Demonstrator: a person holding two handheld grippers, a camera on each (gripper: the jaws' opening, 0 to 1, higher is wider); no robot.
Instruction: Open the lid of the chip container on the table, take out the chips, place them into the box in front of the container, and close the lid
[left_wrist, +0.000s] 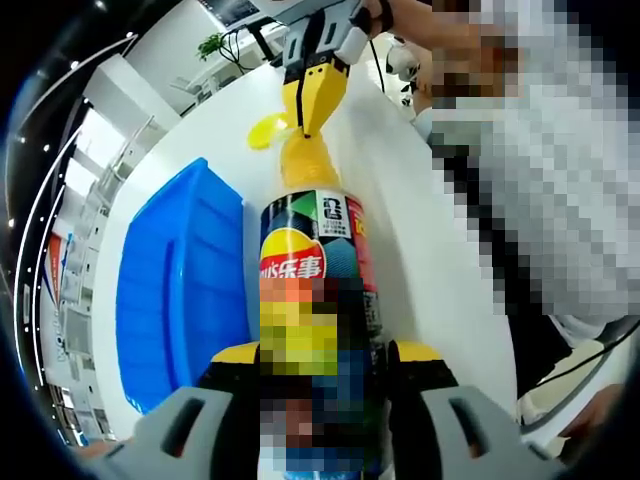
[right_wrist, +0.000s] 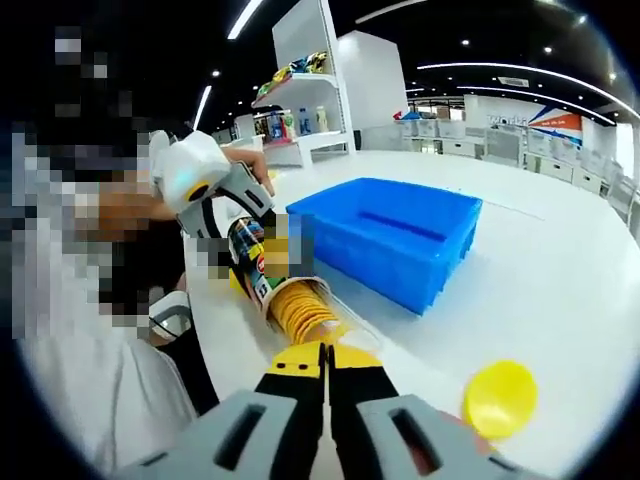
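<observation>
Over the white counter (right_wrist: 560, 290), the left gripper (left_wrist: 320, 375) clamps the chip can (left_wrist: 318, 262) sideways while the right gripper (right_wrist: 326, 358) has its jaws shut at the chips (right_wrist: 303, 308) sliding out. Chips are brittle, so grip lightly; whether the jaws truly pinch any is unclear. Lid (right_wrist: 500, 398) lies near the blue box (right_wrist: 400, 235).

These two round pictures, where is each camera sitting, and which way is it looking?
Left gripper view: rides the left gripper, looking along the chip container it clamps, toward the right gripper; a person's hand behind.
Right gripper view: rides the right gripper, facing the chips in the container's mouth; the left gripper beyond.
Shared: container, blue box, yellow lid, white table.
</observation>
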